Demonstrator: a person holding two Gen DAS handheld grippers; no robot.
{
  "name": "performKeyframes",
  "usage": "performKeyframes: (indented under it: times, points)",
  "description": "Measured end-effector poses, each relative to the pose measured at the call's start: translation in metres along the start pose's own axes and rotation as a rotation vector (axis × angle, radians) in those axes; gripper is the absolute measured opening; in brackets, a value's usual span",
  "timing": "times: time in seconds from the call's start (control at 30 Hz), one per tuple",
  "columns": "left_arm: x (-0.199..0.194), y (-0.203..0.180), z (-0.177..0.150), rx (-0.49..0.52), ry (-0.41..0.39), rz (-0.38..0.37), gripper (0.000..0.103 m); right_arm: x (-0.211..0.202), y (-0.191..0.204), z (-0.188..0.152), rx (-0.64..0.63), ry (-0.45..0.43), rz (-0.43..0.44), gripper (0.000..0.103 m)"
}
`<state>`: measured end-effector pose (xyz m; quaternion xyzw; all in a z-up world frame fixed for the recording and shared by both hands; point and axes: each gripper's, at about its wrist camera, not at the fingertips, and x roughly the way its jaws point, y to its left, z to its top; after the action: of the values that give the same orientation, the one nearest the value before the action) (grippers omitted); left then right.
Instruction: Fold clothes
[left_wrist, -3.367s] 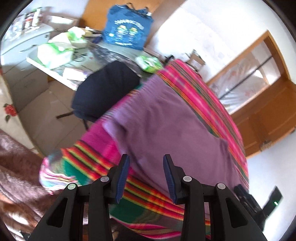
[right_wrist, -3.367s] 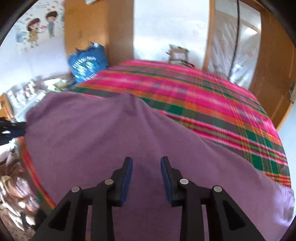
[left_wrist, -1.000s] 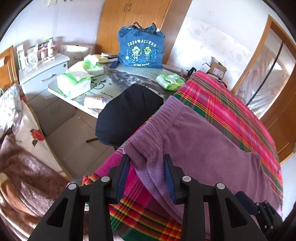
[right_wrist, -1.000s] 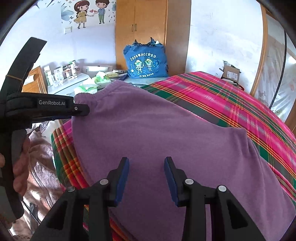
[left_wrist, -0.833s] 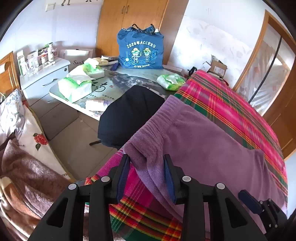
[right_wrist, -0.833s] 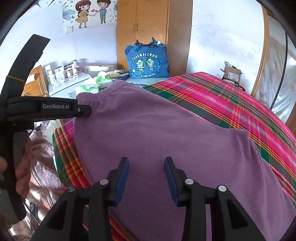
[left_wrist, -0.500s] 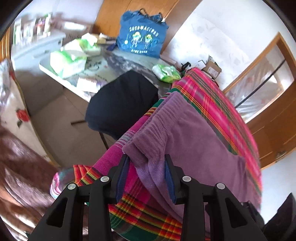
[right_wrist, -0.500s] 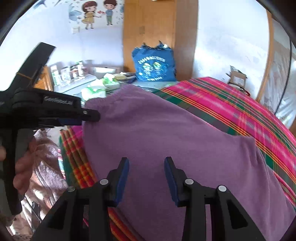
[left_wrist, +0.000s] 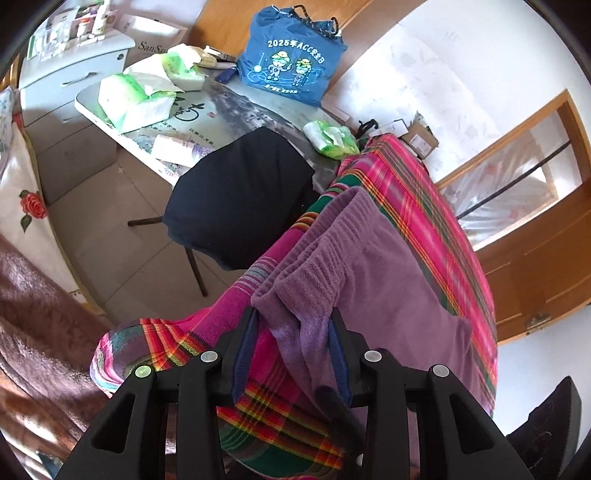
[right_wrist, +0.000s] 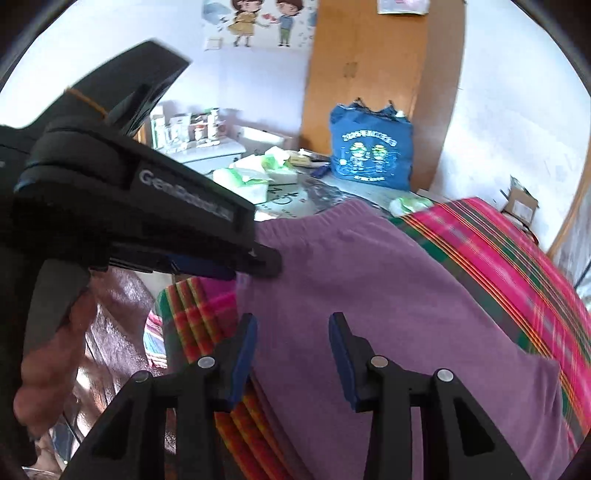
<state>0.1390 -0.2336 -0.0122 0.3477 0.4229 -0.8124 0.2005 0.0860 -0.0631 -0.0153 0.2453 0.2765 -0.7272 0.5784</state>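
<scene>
A purple fleece garment (left_wrist: 388, 280) lies spread on a bed covered by a pink and green plaid blanket (left_wrist: 424, 192). Its ribbed waistband corner sits between the fingers of my left gripper (left_wrist: 291, 317), whose jaws stand apart at the bed's edge; I cannot see the pads pressing the cloth. In the right wrist view the left gripper (right_wrist: 258, 264) points its tip at that same corner of the garment (right_wrist: 369, 295). My right gripper (right_wrist: 291, 321) hovers over the garment's near edge, its jaws opening, with the cloth under them and nothing pinched.
A black chair (left_wrist: 240, 195) stands beside the bed. Behind it is a table (left_wrist: 229, 103) with tissue packs and a blue bag (left_wrist: 291, 70). A brown blanket (left_wrist: 37, 332) lies at the left. A person's hand (right_wrist: 48, 369) holds the left gripper. The plaid blanket (right_wrist: 498, 236) stretches to the right.
The right gripper has slid left toward the waistband corner, so the left gripper now looms large in its view. The left gripper has rolled and edged further around the corner.
</scene>
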Motion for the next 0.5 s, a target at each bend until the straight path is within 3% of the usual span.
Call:
performKeyframes:
  times: [0.13, 0.27, 0.5]
  points:
    - [-0.004, -0.001, 0.0, 0.019, -0.014, 0.018, 0.039, 0.004, 0.013, 0.003, -0.039, 0.0, 0.03, 0.043]
    - [-0.004, -0.004, -0.001, 0.038, -0.018, 0.035, 0.039, 0.01, 0.022, 0.002, -0.109, 0.003, -0.027, 0.043]
    - [-0.004, -0.001, -0.003, 0.042, -0.014, 0.048, 0.039, 0.015, 0.021, 0.002, -0.115, 0.0, -0.047, 0.043]
